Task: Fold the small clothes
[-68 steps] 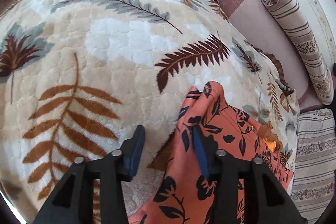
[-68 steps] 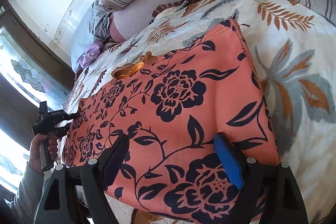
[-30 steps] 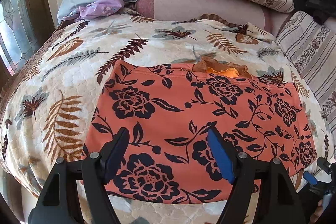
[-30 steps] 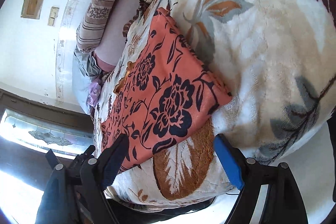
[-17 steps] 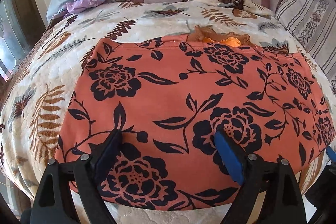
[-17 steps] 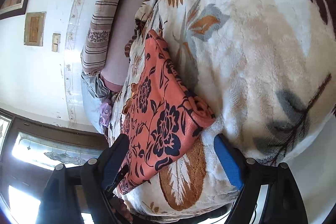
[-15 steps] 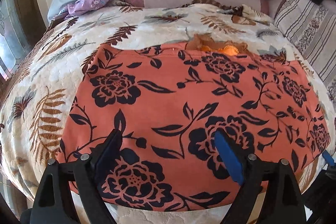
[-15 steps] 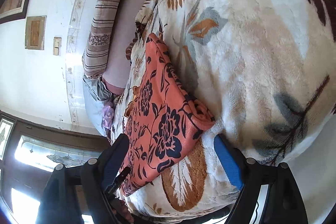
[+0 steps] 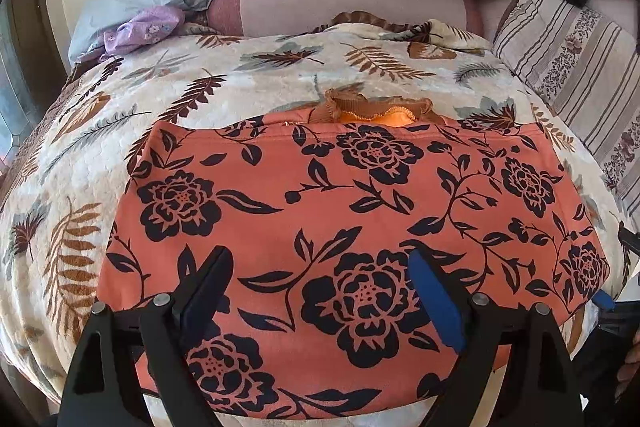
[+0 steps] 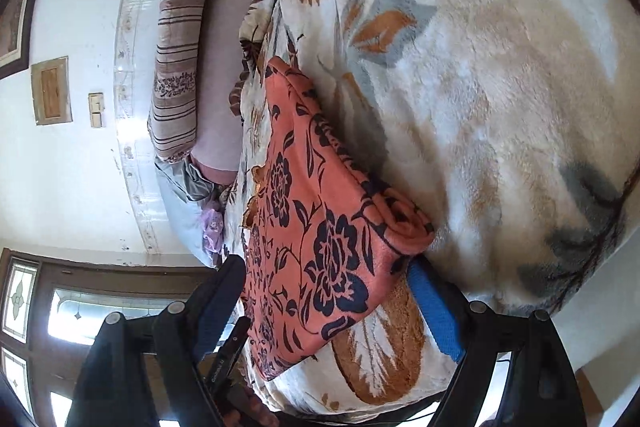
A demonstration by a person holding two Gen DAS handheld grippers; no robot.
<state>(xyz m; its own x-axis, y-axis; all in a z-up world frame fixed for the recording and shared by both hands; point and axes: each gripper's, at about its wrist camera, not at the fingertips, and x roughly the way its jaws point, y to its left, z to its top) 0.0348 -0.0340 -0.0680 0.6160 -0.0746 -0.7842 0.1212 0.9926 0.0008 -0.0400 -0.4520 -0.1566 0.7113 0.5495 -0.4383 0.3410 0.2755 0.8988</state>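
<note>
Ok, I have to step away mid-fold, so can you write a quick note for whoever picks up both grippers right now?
Left hand-held gripper: open, empty, above the near part of the orange floral garment.
Right hand-held gripper: open, empty, jaws on either side of the garment's right near corner, not closed on it.
Garment: lies spread flat on the leaf-print blanket, with a ruffled orange trim showing at its far edge; that right corner looks doubled over.
Done: laid out and smoothed; it may already have one fold.
Left: probably grip the corners, fold it smaller and set it aside. The lilac cloth by the pillows may be next.
</note>
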